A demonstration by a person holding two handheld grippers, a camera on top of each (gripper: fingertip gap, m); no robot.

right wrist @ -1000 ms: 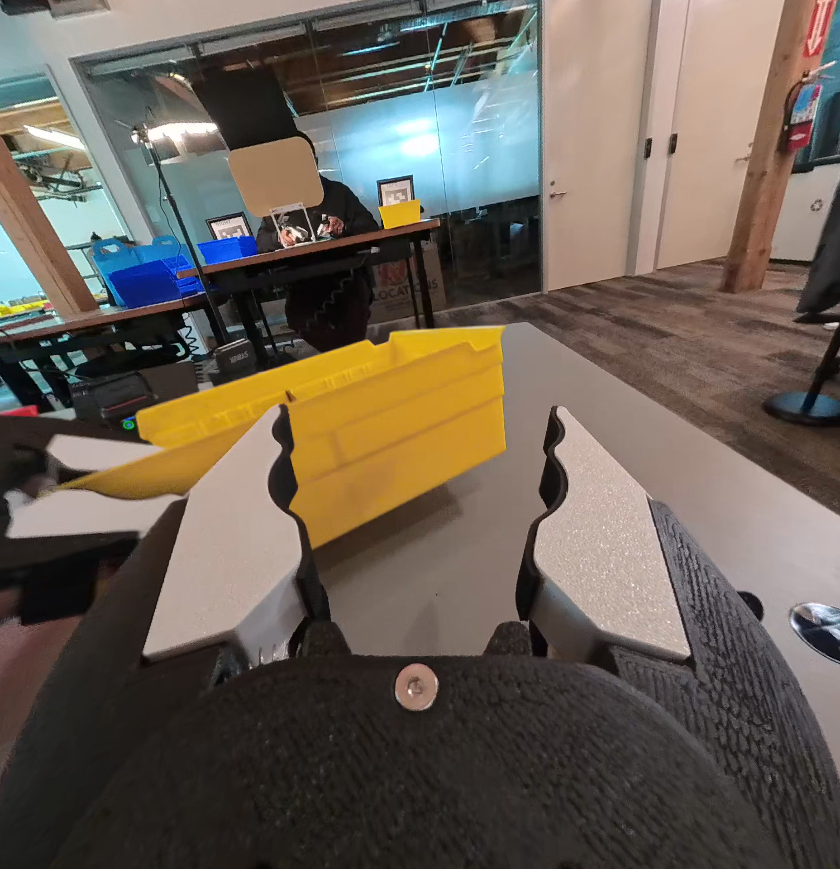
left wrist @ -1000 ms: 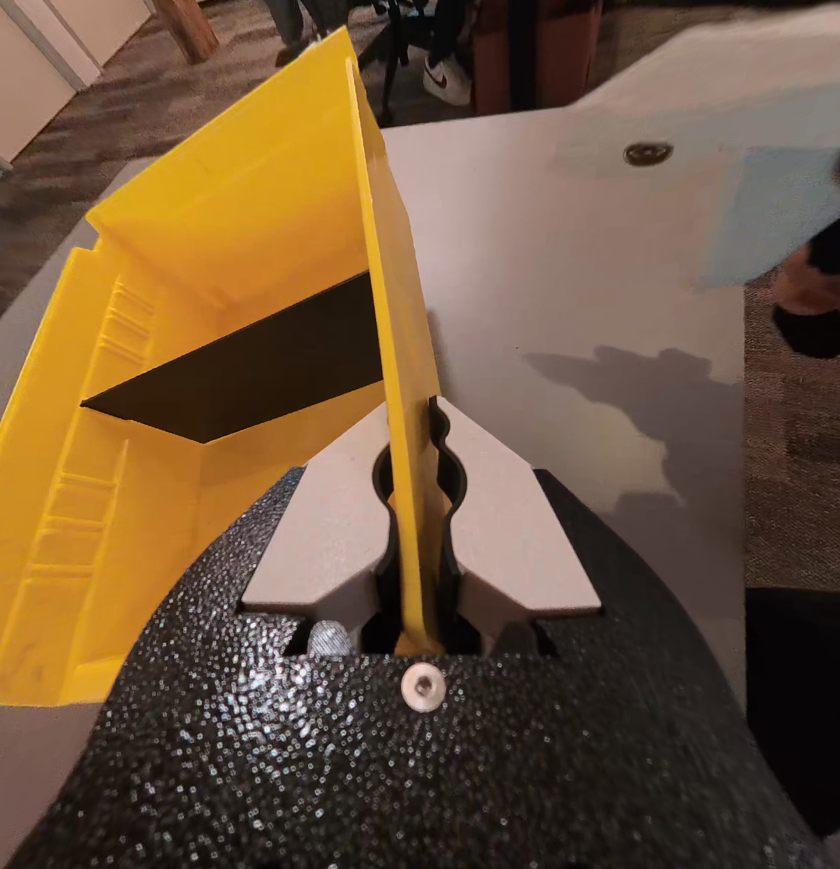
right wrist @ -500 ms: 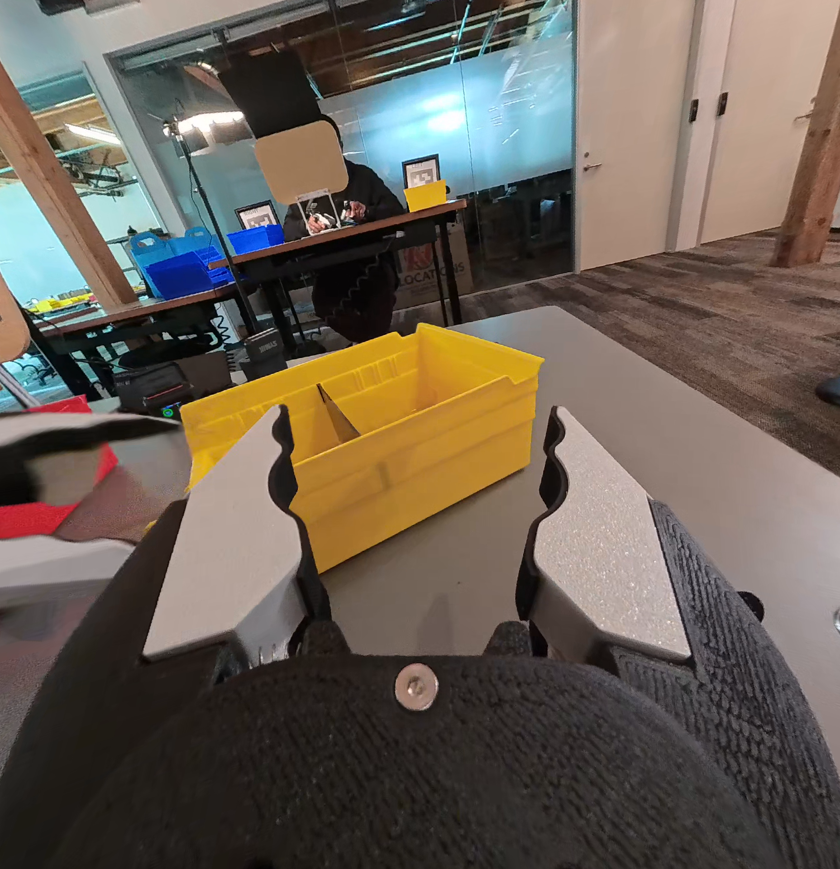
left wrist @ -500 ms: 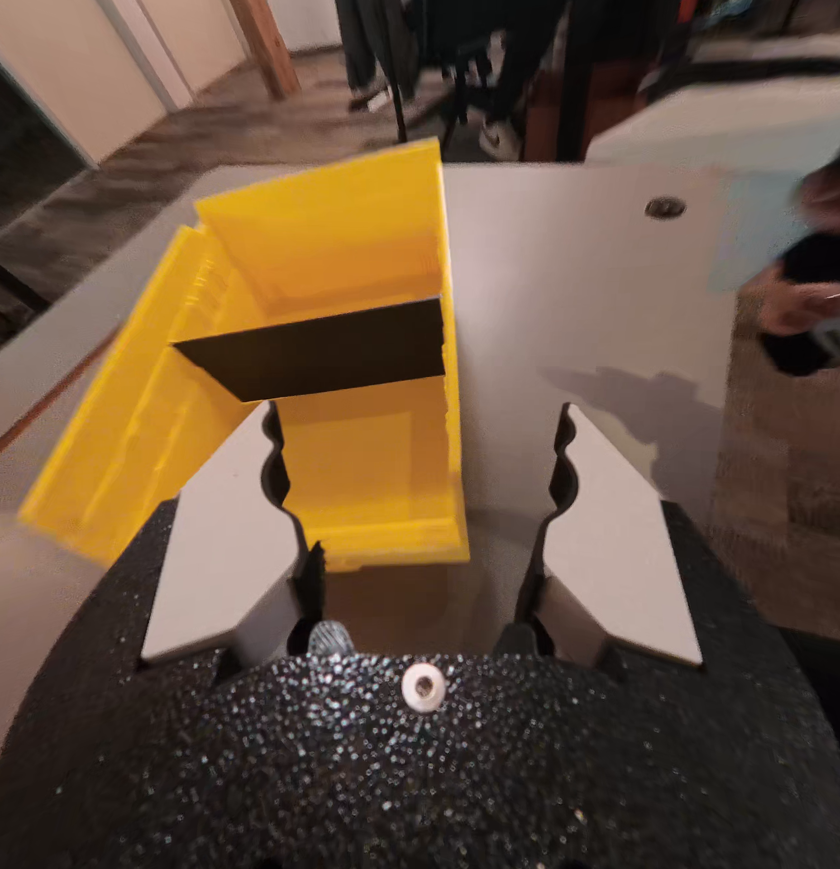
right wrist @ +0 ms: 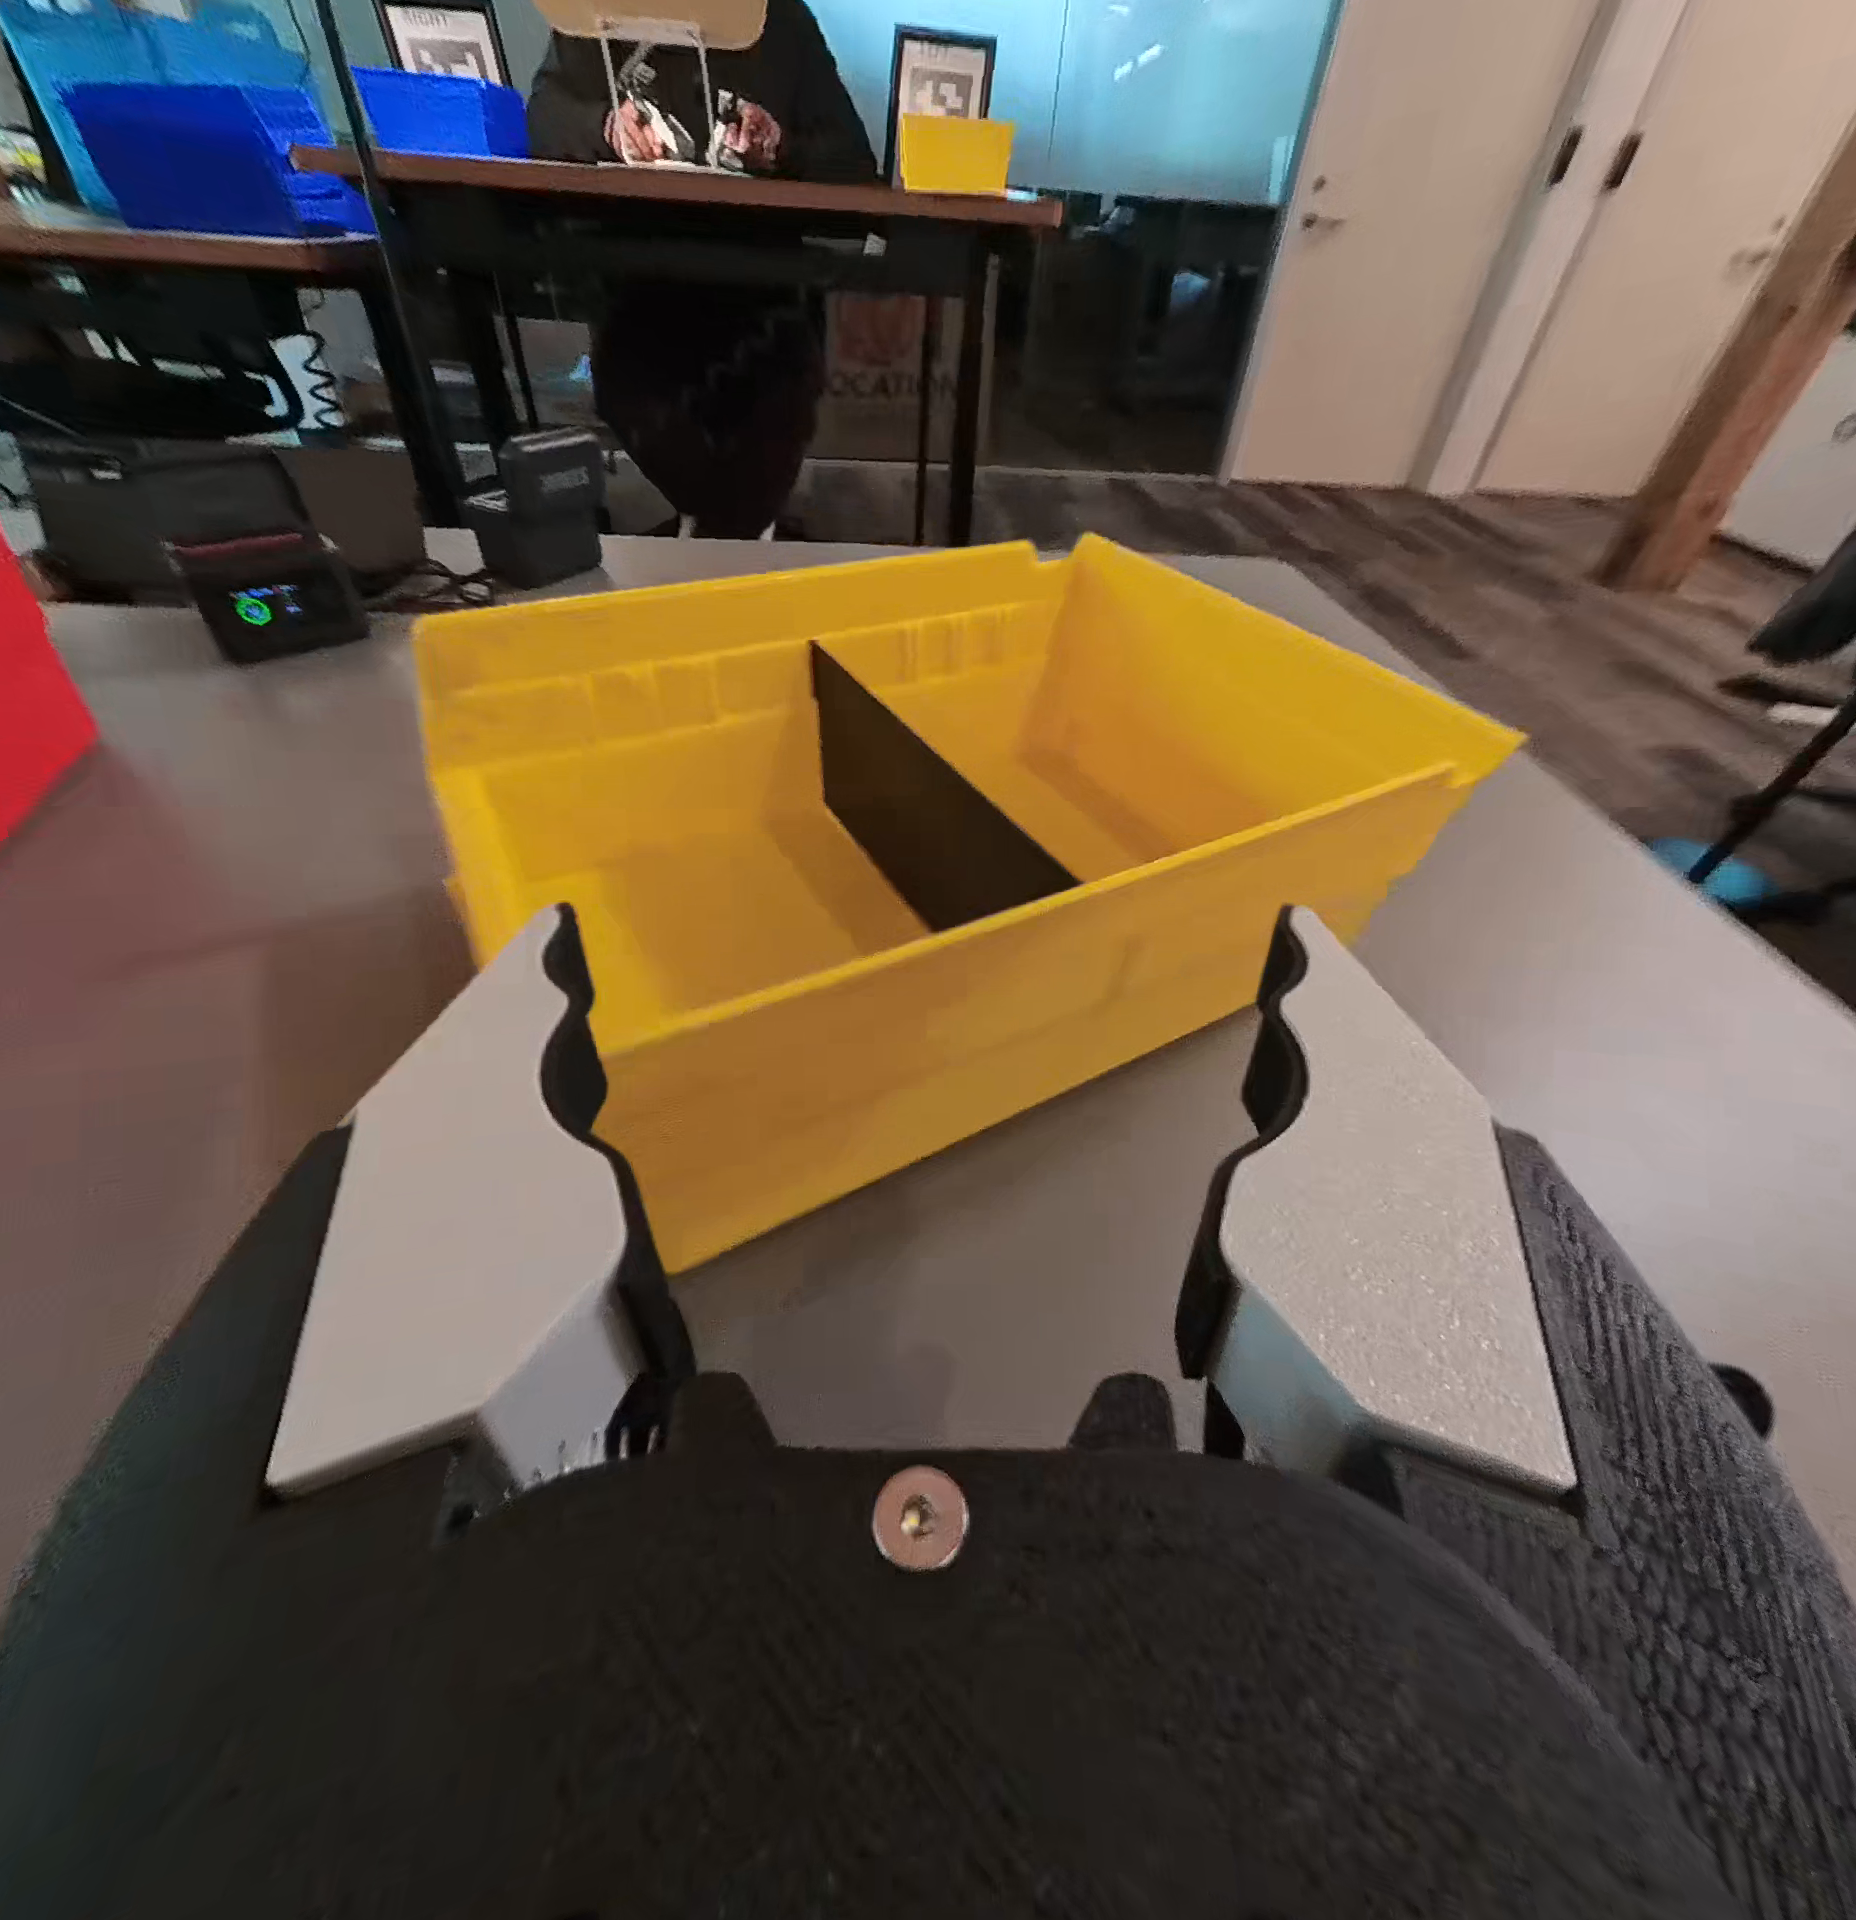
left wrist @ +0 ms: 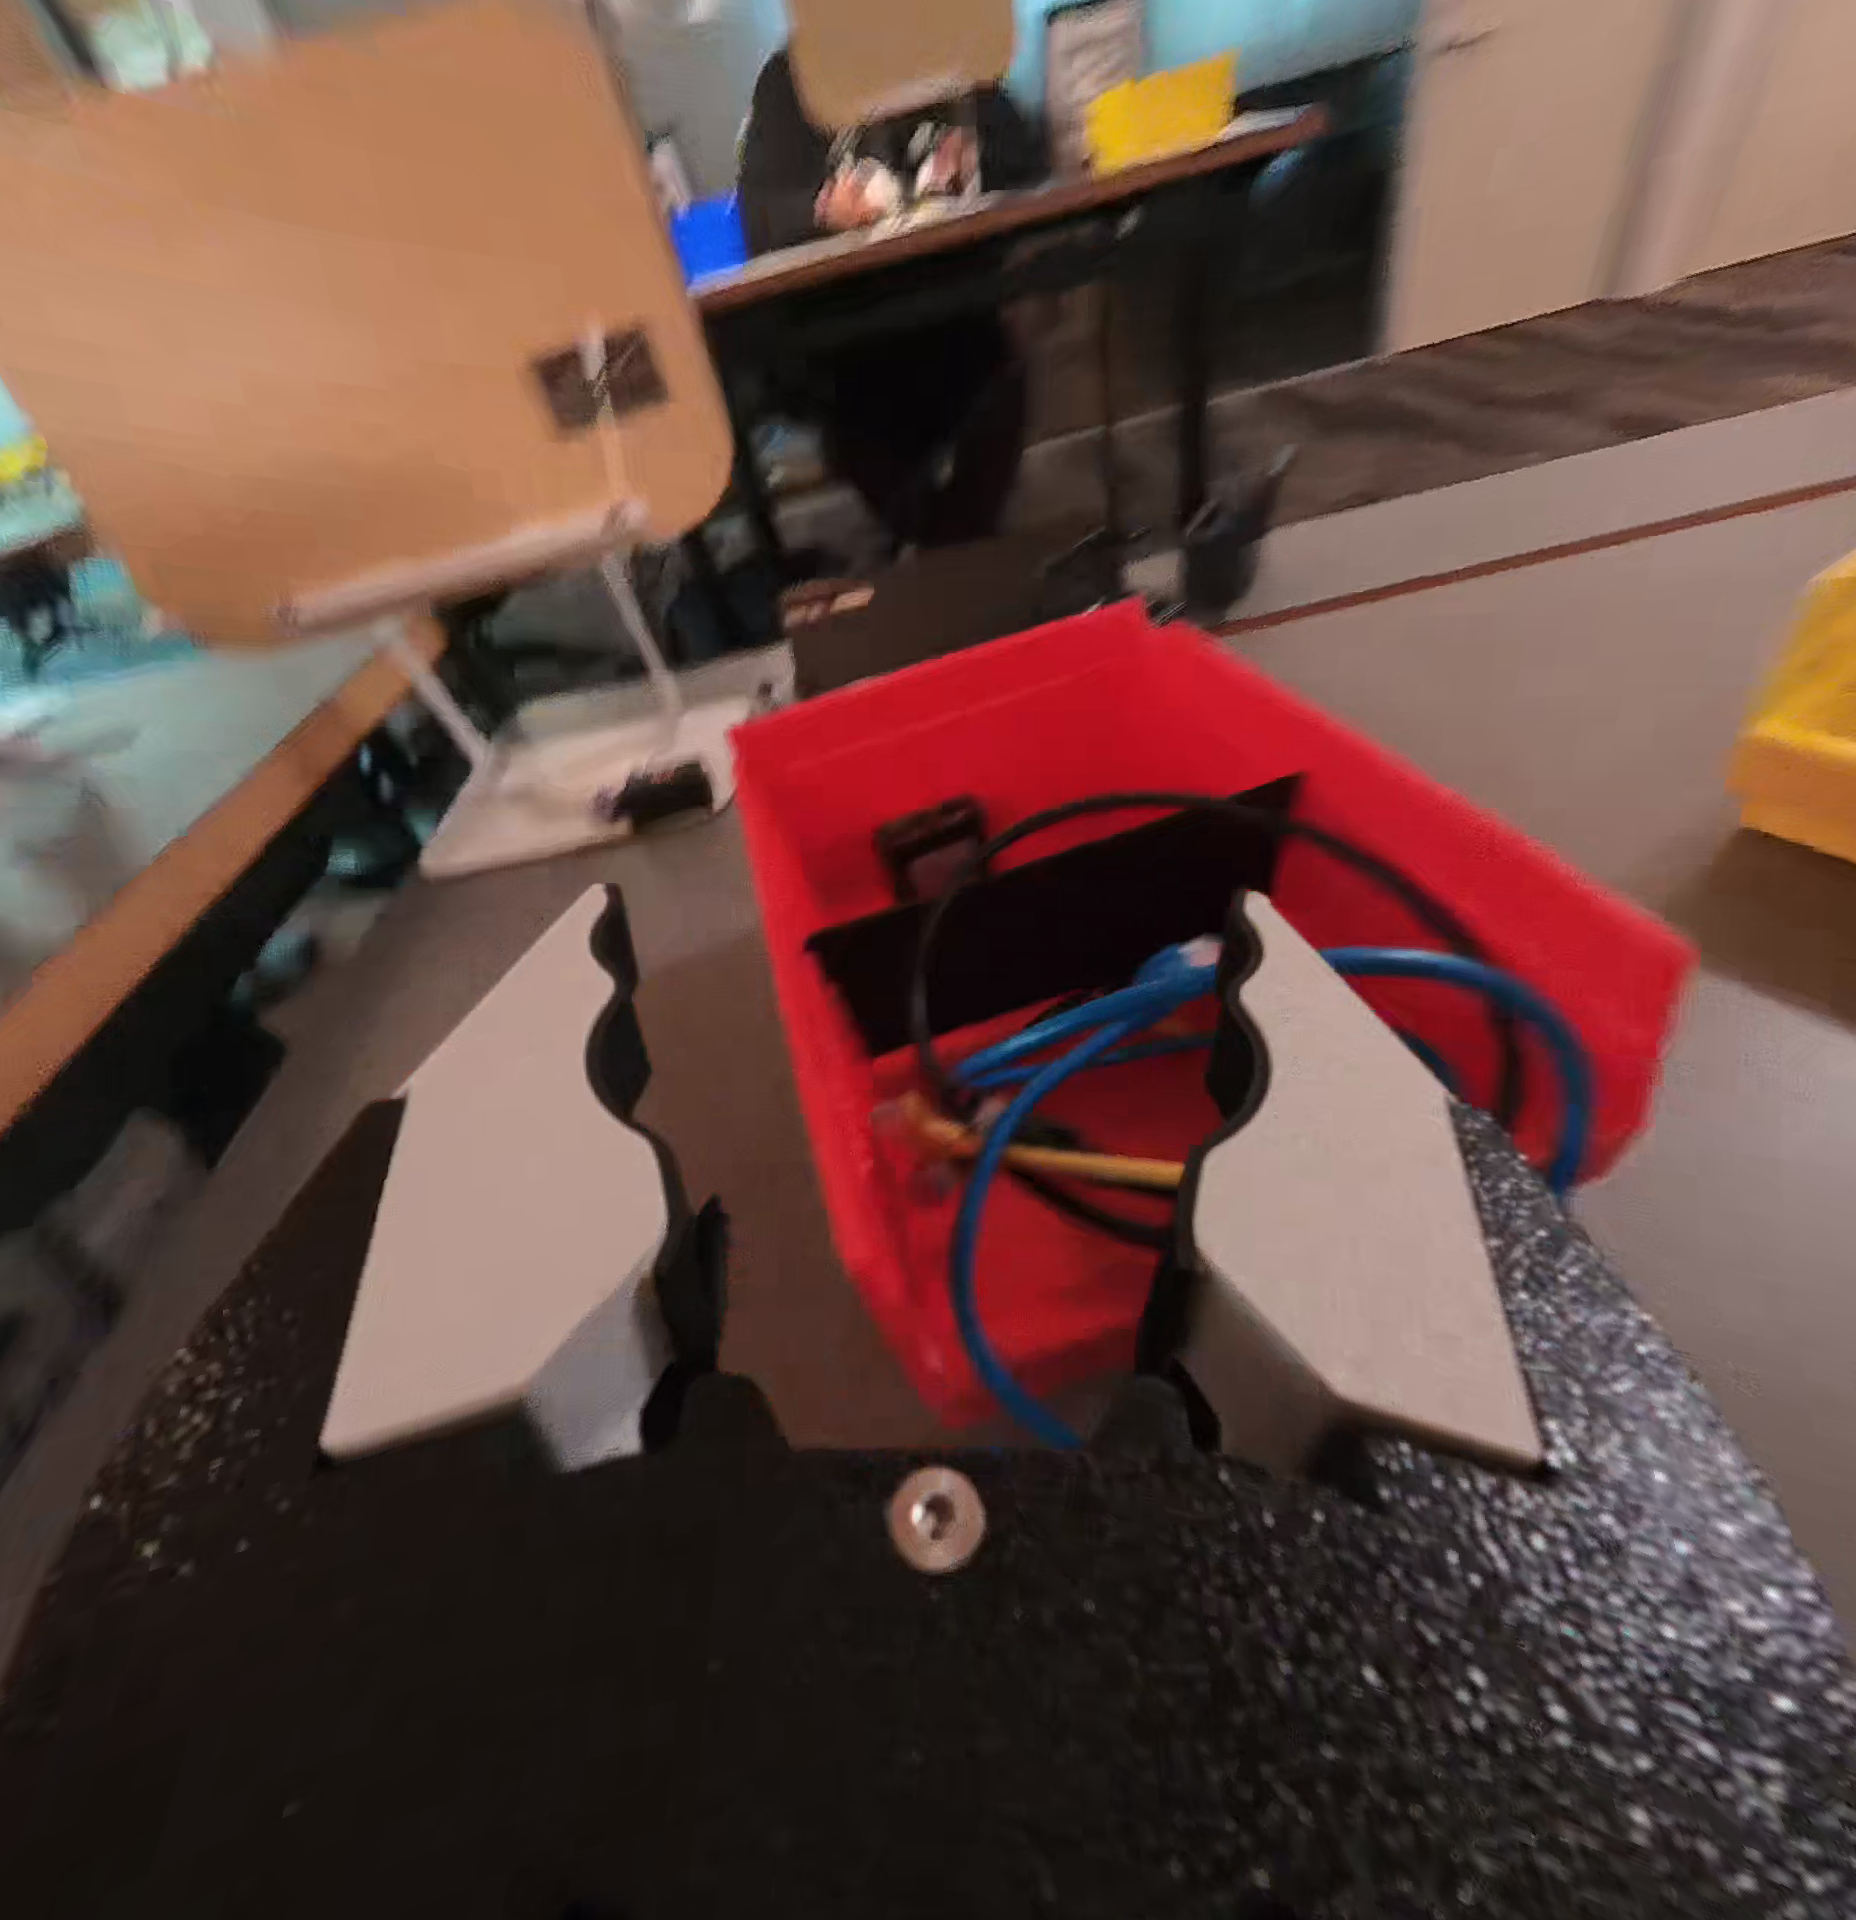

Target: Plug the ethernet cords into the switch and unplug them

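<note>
In the left wrist view a red bin [left wrist: 1423,831] stands on the grey table with a black divider [left wrist: 1059,935] across it. Blue ethernet cords [left wrist: 1059,1060], a black cord [left wrist: 1111,805] and a yellow cord [left wrist: 1090,1164] lie tangled in it, and a small black box [left wrist: 929,847] shows behind the divider. My left gripper [left wrist: 924,914] is open and empty just in front of the bin. My right gripper [right wrist: 924,925] is open and empty in front of an empty yellow bin [right wrist: 903,1029] with a black divider [right wrist: 924,800].
The yellow bin's corner [left wrist: 1828,748] shows at the right edge of the left wrist view, and the red bin's corner [right wrist: 10,696] at the left of the right wrist view. A small black device with a lit screen [right wrist: 269,608] sits at the table's far edge. A person [right wrist: 695,114] sits at a far desk.
My left gripper let go of the yellow bin's wall, opened, and swung left to face the red bin. The yellow bin now rests flat on the table. My right gripper stayed open and tilted down toward it.
</note>
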